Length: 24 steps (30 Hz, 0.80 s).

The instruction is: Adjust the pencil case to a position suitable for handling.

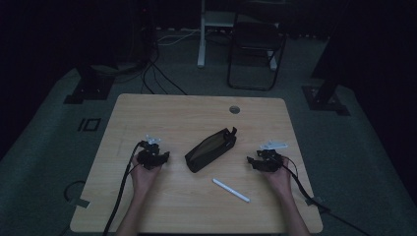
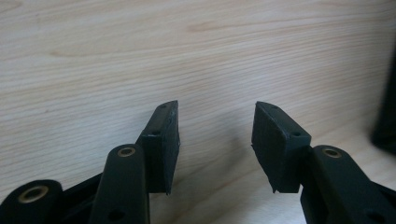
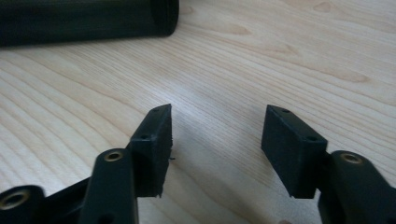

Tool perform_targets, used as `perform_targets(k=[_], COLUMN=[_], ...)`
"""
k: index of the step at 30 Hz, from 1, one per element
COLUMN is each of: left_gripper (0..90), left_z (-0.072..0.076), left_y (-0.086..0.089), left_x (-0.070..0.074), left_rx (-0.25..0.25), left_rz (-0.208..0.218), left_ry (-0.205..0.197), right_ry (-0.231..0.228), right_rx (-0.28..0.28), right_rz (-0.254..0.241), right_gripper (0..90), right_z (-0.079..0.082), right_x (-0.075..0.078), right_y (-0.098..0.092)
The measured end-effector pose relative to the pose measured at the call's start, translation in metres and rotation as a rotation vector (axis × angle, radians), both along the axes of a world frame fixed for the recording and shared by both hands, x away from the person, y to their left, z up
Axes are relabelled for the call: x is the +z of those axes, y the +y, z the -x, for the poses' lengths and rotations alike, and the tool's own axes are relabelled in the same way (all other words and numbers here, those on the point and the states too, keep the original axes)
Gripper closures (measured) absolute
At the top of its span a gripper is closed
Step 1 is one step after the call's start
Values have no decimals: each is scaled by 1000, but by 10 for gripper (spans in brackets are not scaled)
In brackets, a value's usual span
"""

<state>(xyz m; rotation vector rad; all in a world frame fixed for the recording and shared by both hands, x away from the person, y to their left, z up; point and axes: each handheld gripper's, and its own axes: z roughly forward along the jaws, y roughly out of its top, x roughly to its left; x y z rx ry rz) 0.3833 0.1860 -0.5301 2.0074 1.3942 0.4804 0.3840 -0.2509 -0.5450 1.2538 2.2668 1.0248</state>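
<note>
A dark pencil case lies slantwise at the middle of the wooden table, its zip end toward the far right. A white pen lies nearer me, just right of centre. My left gripper rests on the table left of the case and stands open, nothing between its jaws. My right gripper rests to the right of the case, also open and empty. The case's dark body crosses the top of the right gripper view, and its edge shows at the right of the left gripper view.
A round cable hole sits near the table's far edge. A folding chair and a white desk leg stand on the floor beyond the table. Cables trail from both grippers over the near edge.
</note>
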Motion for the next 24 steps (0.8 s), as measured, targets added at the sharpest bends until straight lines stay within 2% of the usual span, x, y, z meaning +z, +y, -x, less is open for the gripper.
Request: perform_targets(k=[1,6,14,19,24], left_gripper=[519,519,514,509,506], left_z=[3,8,12,13,16], left_y=[-2,-5,-11,-18,-30], left_x=[3,9,12,13,16], left_rx=[-12,-51,-83,-115,-166], left_rz=[6,45,66,57,44], left_ry=[-16,-22,-33,-38,-49], right_ry=[-4,1,-21,-24,-36], right_rx=[2,55,90,113,127], right_rz=[0,13,23,36,23], right_gripper=[450,442,462,463,483], right_z=[3,11,21,24,29], right_x=[4,11,23,26,32], right_y=[3,16,36,44,53])
